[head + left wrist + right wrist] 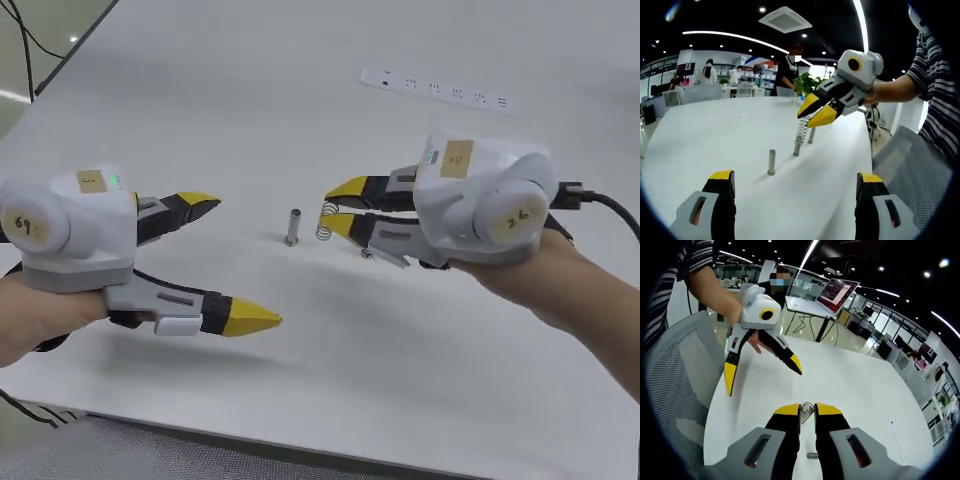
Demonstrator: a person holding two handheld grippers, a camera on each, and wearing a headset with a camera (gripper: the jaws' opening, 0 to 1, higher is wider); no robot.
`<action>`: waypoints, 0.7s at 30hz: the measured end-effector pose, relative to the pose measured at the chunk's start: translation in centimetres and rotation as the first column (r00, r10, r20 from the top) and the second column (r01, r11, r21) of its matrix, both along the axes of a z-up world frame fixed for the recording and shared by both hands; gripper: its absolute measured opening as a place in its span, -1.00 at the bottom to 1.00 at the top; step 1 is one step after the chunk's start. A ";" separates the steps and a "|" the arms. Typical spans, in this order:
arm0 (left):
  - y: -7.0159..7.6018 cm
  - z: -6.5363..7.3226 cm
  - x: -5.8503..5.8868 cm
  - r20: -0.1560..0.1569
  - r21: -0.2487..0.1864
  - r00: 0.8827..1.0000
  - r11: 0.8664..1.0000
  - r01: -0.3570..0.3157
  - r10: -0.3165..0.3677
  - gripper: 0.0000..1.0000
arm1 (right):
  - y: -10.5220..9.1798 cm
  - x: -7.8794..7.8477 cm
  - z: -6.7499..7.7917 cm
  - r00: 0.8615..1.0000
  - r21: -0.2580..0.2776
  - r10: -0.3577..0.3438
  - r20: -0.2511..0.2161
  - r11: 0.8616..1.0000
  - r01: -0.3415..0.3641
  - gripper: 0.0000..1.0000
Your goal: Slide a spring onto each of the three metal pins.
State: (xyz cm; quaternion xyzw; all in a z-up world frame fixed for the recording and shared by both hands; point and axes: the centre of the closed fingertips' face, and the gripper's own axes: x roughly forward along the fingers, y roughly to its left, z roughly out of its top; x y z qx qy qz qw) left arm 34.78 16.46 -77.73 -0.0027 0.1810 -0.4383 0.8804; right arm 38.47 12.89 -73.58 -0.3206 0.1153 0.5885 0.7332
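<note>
The spring (326, 221) is up off the white worktop (300, 380), near its middle, pinched in a claw. At the far left, the left claw (228, 262) hovers with its yellow-tipped jaws spread wide and grips nothing. Right of it, a bare metal pin (293, 227) stands upright. Just beside that hangs the spring, clamped between the jaws of the right claw (339, 208). In the left gripper view its lower end reaches a second pin (797, 148), with a third pin (811, 135) close behind. I cannot tell whether the coil is around the second pin. A power strip (443, 90) lies further back, to the right.
</note>
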 end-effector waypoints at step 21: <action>0.6 0.2 0.2 0.001 -0.014 1.000 1.000 -0.024 0.024 0.96 | 2.9 2.8 -0.5 0.998 0.029 -0.052 -0.042 0.998 0.054 -0.85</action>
